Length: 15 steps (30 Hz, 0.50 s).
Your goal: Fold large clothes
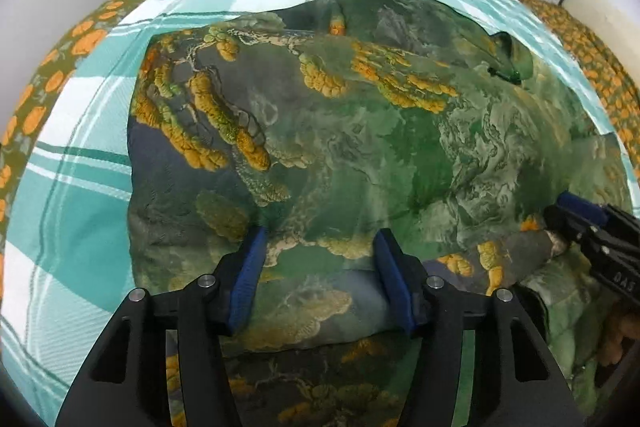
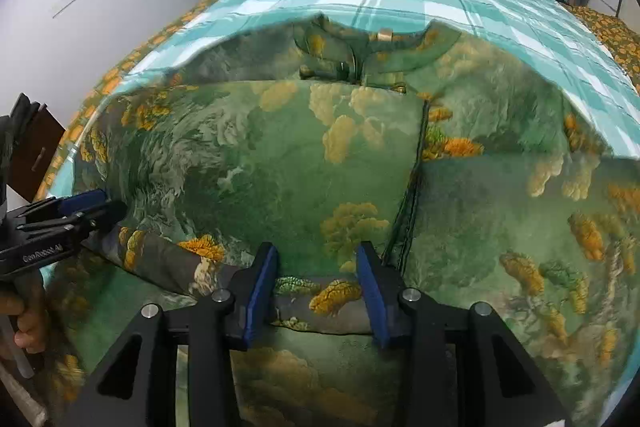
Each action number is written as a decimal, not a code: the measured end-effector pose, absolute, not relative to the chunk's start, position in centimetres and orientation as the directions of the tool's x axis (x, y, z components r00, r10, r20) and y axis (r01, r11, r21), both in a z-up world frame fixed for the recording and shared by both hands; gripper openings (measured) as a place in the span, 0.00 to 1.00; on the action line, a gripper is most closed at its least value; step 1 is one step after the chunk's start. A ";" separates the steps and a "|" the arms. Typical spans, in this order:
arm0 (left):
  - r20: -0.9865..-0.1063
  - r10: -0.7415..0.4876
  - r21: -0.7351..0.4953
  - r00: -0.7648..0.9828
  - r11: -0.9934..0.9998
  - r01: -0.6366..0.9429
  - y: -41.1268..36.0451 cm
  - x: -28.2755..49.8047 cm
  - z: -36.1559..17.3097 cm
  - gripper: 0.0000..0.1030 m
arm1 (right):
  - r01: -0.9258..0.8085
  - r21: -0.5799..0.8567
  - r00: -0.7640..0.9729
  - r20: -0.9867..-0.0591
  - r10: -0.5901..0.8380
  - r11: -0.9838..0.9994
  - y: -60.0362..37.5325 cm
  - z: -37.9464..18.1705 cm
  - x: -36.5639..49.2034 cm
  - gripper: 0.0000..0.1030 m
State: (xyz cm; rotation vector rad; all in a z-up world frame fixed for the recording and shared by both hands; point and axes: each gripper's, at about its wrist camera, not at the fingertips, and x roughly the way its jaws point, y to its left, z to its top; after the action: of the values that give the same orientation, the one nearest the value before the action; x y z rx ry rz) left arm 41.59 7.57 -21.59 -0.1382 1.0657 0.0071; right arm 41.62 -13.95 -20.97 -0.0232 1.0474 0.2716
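The garment (image 1: 340, 131), a green printed piece with orange motifs, lies spread on a checked sheet (image 1: 80, 195) over the bed, partly folded, collar (image 2: 376, 47) at the far edge. Left gripper (image 1: 320, 259): jaws half open above a rolled fold at the near hem, pads apart, nothing held. Right gripper (image 2: 316, 267): jaws narrower, straddling the same rolled edge (image 2: 332, 297), pads not seen pressing. Judgement: the cloth looks thin, light, soft and probably slippery; it will sag and slide. Best hold is the thick rolled hem, 1 gripper toward each end, pinched through all layers.
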 end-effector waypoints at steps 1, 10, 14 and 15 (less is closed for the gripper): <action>-0.871 -0.060 -0.109 0.488 0.991 -0.073 7.5 41.5 -21.6 0.57 | -0.235 0.099 0.479 -0.854 0.204 0.967 -13.9 -21.0 41.4 0.40; -0.853 -0.039 -0.105 0.521 0.990 -0.098 7.5 41.5 -15.0 0.62 | -0.230 0.139 0.505 -0.829 0.240 0.963 -14.8 -21.3 40.8 0.40; -0.813 -0.019 -0.112 0.582 0.986 -0.124 7.5 44.6 -13.0 0.71 | -0.233 0.118 0.518 -0.825 0.226 0.965 -14.2 -21.3 40.7 0.40; -0.809 0.002 -0.099 0.588 0.985 -0.140 7.6 45.6 -13.1 0.71 | -0.234 0.115 0.517 -0.826 0.224 0.965 -14.2 -21.3 40.7 0.40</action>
State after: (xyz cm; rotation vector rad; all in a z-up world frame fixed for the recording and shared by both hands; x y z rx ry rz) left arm 45.59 7.63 -13.12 -0.1585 0.9392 0.0827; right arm 40.69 -14.17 -21.30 -0.0109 0.9896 0.2747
